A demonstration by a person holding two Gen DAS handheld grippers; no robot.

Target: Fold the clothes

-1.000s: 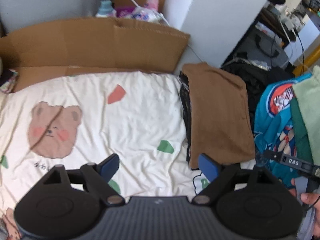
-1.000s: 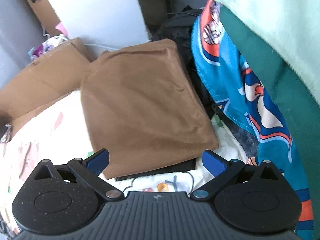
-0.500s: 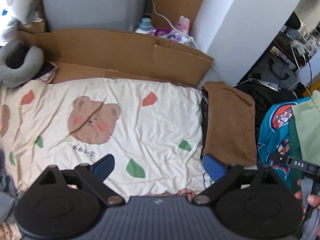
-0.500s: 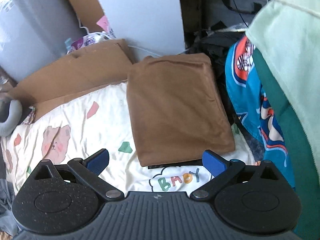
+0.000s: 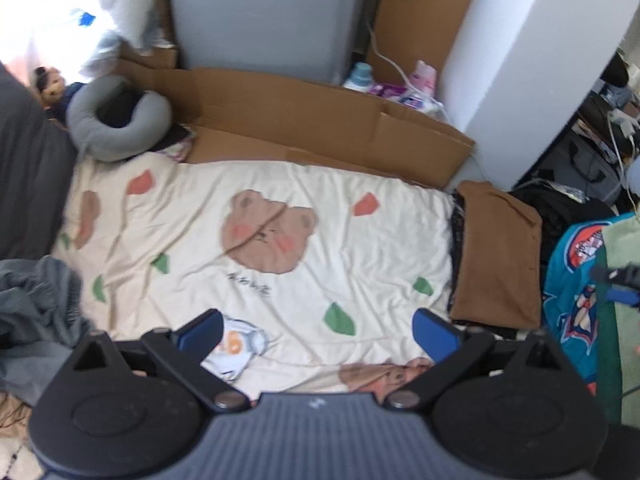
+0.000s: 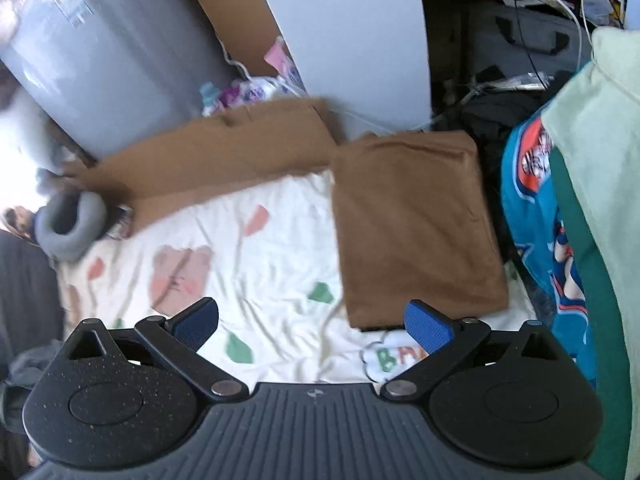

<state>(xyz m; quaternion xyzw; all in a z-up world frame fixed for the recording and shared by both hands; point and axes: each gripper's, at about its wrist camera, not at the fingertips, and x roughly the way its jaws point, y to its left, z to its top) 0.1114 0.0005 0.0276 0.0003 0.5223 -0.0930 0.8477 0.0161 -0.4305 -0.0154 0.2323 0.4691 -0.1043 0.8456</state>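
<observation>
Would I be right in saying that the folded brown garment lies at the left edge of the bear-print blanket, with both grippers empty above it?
Not quite: the folded brown garment lies at the right edge of the bear-print blanket, as the left wrist view shows. The rest holds: the left gripper, its jaws opening, and the right gripper are both empty.

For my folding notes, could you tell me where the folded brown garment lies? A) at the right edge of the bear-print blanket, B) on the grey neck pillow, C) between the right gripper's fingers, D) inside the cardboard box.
A: the folded brown garment lies flat at the right edge of the bear-print blanket.
</observation>
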